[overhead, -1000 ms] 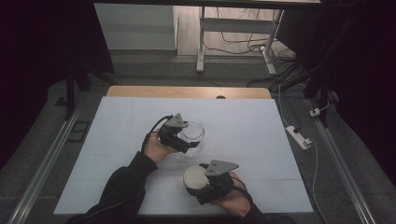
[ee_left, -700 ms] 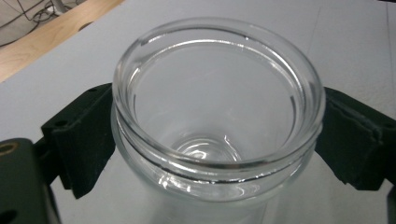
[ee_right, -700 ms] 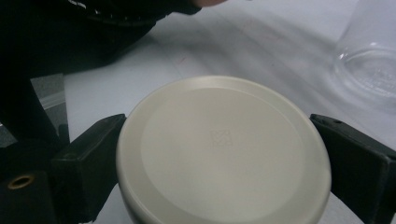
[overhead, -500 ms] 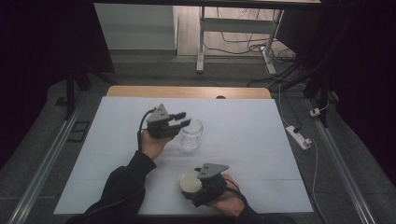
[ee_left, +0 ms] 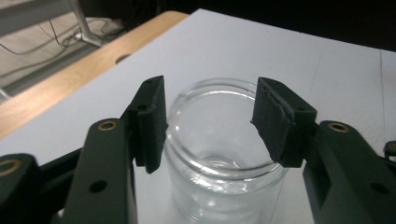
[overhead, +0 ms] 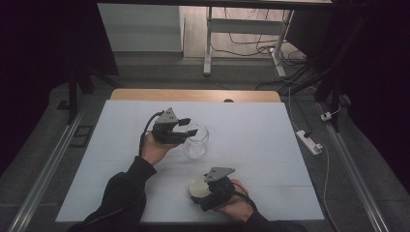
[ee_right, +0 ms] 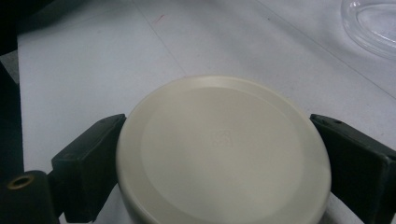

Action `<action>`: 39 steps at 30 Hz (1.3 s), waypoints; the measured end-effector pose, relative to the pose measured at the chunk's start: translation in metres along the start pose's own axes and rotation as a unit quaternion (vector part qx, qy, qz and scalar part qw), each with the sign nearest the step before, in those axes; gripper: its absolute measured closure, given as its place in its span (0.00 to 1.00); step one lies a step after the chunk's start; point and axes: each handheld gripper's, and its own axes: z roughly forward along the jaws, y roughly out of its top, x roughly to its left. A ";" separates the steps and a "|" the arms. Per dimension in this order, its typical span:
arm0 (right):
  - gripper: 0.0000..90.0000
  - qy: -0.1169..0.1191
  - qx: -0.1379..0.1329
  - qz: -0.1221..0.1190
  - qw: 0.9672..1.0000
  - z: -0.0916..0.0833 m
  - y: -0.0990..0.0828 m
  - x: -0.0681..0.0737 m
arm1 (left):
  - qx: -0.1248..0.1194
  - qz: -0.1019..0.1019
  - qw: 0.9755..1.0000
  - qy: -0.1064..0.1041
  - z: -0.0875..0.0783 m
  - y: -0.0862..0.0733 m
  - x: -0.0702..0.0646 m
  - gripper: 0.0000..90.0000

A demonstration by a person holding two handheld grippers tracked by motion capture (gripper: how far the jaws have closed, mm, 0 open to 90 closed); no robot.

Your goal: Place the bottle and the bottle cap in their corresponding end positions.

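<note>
The left gripper point(ee_left: 210, 126) pinches the open jar point(ee_left: 224, 154) at its rim. The right gripper point(ee_right: 219, 163) clamps the cream lid point(ee_right: 219, 149), jar ahead of it.

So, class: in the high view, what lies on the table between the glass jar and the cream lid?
Nothing: between the glass jar and the cream lid, the high view shows bare white table.

The jar point(ee_left: 224, 158) is clear, glossy glass with a smooth rim. The lid point(ee_right: 224, 154) looks like cream plastic, smooth with a soft sheen. The fingers point(ee_left: 149, 121) are matt black, their pads slightly rough at the edges. The desk point(overhead: 241, 121) has a matt white sheet-like surface over a pale wood edge.
</note>
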 end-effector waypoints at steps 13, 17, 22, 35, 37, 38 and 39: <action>0.04 -0.008 0.025 -0.020 0.999 0.004 0.002 0.005 | 0.021 -0.023 0.999 -0.008 0.000 -0.007 0.003 0.36; 0.02 -0.007 0.022 -0.018 1.000 0.003 0.002 0.005 | 0.023 -0.032 0.999 -0.009 -0.005 -0.008 0.005 0.32; 0.01 -0.003 0.013 -0.020 1.000 0.000 0.005 0.007 | 0.027 -0.044 0.998 -0.025 -0.008 -0.008 0.005 0.28; 0.01 -0.003 -0.008 -0.016 1.000 -0.011 0.009 0.007 | 0.045 -0.057 0.996 -0.042 -0.017 -0.012 -0.002 0.15; 0.01 -0.003 -0.012 -0.016 1.000 -0.012 0.010 0.007 | 0.049 -0.060 0.996 -0.045 -0.018 -0.014 -0.003 0.14; 0.01 -0.002 -0.013 -0.016 1.000 -0.013 0.010 0.007 | 0.051 -0.062 0.996 -0.046 -0.019 -0.015 -0.004 0.13; 0.01 -0.002 -0.015 -0.015 1.000 -0.014 0.010 0.007 | 0.053 -0.062 0.996 -0.047 -0.020 -0.016 -0.005 0.12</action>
